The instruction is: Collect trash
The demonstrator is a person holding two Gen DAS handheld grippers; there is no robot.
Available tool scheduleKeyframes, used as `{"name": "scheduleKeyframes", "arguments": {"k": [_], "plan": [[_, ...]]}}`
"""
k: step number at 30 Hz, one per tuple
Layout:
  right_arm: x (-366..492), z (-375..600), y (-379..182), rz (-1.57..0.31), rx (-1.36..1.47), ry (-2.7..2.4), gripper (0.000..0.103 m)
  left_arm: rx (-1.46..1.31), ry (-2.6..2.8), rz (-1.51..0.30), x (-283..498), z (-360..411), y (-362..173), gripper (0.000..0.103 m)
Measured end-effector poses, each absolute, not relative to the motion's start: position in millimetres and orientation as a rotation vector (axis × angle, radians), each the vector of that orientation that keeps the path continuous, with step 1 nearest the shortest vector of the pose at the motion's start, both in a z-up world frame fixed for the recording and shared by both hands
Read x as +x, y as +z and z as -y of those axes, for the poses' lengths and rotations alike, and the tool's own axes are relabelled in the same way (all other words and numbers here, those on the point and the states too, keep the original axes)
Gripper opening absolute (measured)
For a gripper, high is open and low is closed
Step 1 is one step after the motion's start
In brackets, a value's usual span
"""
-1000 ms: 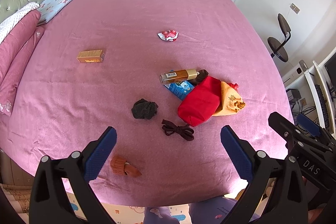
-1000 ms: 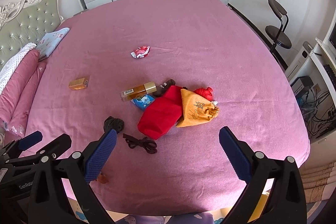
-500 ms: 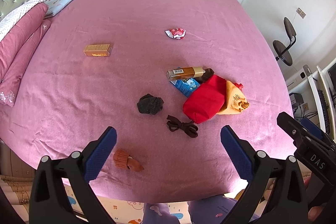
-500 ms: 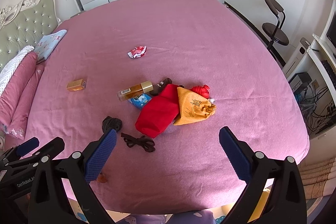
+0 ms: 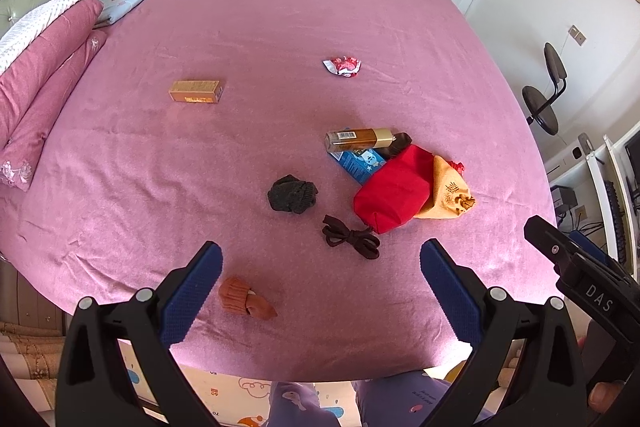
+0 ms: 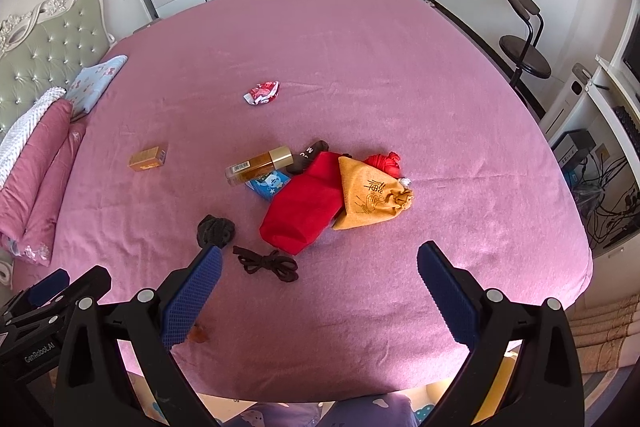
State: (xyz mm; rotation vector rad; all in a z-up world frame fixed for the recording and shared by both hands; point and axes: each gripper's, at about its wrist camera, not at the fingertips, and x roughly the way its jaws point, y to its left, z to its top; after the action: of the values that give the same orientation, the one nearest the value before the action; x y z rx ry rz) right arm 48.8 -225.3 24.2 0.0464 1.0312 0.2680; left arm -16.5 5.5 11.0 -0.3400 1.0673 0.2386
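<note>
We see the trash scattered on the pink bed around one landmark, the red pouch (image 5: 394, 193). A crumpled red-and-white wrapper (image 5: 342, 66) lies well beyond it, alone. A gold box (image 5: 195, 91) lies flat far to its left. A gold-capped bottle (image 5: 358, 139) lies on its side just behind the pouch, over a blue packet (image 5: 359, 164).

**What we find across the bed**

On the bed (image 5: 280, 27) we see a pile at centre: a bottle (image 5: 360, 139) lying over a carton (image 5: 360, 163), with two pouches (image 5: 394, 197) at its 4 o'clock. A cord (image 5: 350, 237) lies at 6, a sock (image 5: 292, 194) at 8, a box (image 5: 196, 91) at 10, a wrapper (image 5: 343, 66) at 12.
</note>
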Motion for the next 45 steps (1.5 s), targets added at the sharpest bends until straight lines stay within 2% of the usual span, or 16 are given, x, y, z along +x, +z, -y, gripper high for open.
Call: {"name": "scheduleKeyframes", "arguments": {"k": [27,45], "plan": [[56.9,214.2,21.3,-1.045,0.034,0.299,0.094,-0.287,0.197,-1.051,-15.8,-2.6,18.9,0.099],[62.4,180.7,-24.3,-1.189,-0.064,0.433,0.094,-0.553,0.338,-1.237,-34.3,-33.1,-48.3,0.099]]}}
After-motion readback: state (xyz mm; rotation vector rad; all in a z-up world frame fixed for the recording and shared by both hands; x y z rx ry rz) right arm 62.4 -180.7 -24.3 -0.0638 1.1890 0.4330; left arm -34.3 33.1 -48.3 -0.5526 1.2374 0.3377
